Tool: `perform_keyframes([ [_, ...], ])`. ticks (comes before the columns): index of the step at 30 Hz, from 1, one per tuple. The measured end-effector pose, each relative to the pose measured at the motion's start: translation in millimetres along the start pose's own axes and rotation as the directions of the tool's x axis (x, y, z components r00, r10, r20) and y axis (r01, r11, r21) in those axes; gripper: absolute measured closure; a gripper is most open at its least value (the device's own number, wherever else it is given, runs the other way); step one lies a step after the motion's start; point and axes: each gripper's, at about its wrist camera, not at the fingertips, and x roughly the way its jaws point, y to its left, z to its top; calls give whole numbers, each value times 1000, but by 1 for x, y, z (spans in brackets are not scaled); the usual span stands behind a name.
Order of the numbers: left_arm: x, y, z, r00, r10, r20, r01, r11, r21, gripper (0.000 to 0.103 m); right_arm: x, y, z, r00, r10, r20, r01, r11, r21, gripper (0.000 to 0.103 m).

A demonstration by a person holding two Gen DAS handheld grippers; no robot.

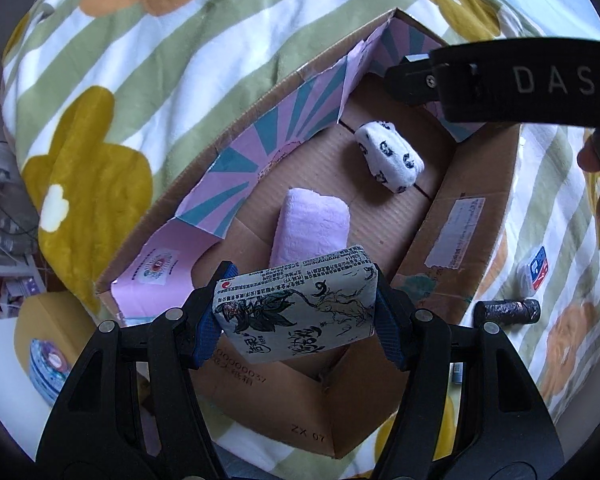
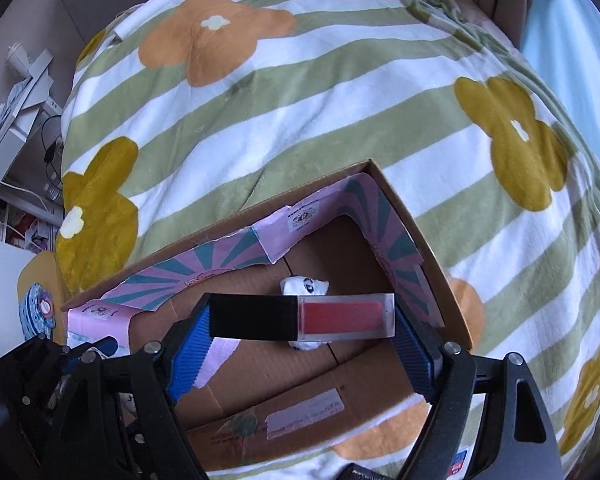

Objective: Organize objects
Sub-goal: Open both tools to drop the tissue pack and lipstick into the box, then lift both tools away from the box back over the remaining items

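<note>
A: Item one, left gripper [image 1: 298, 316]?
B: Clamped on printed packet [image 1: 296, 312], above cardboard box [image 1: 476, 220]; lilac towel roll [image 1: 310, 228] just ahead inside

A: Item two, right gripper [image 2: 302, 320]?
B: Pinching lip gloss tube [image 2: 304, 317] crosswise, over same box; patterned roll [image 2: 304, 286] beyond

A bed's floral striped blanket [image 1: 172, 92] carries a cardboard box [image 1: 472, 216] — beside it (outside) a dark roll [image 1: 508, 312].

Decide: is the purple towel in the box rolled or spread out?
Rolled: the purple towel lies as a compact cylinder on the cardboard box floor.
</note>
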Motion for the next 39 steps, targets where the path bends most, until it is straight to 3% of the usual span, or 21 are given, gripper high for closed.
perform_keyframes([
  [8, 37, -1, 2, 999, 23, -48, -24, 1000, -15, 42, 60, 3, 15, 996, 52, -66, -60, 990, -126, 24],
  [14, 43, 0, -5, 997, 24, -72, -26, 999, -19, 42, 71, 3, 12, 992, 80, -95, -93, 986, -140, 24],
  [17, 38, -2, -6, 997, 60, -52, -60, 998, -6, 41, 74, 3, 12, 989, 93, -115, -108, 985, -135, 23],
  [19, 34, -4, -7, 997, 67, -38, -67, 998, 0, 22, 77, 5, 13, 987, 90, -135, -109, 984, -141, 23],
  [20, 31, -5, -8, 997, 74, -31, -73, 997, 6, 1, 78, 6, 13, 987, 83, -134, -102, 985, -142, 18],
  [21, 28, -7, -9, 997, 71, -14, -71, 997, 11, 0, 77, 6, 13, 989, 79, -125, -97, 985, -145, 4],
  [22, 26, -8, -9, 998, 63, -7, -63, 998, 14, 0, 77, 6, 13, 988, 90, -125, -108, 983, -146, 0],
  [25, 26, -8, -11, 999, 40, -10, -40, 999, -1, 0, 74, 6, 13, 985, 122, -120, -138, 981, -136, 0],
  [39, 22, -2, -25, 1000, 0, -17, 0, 1000, 13, 0, 55, 13, 10, 992, 85, -94, -97, 986, -139, 0],
])
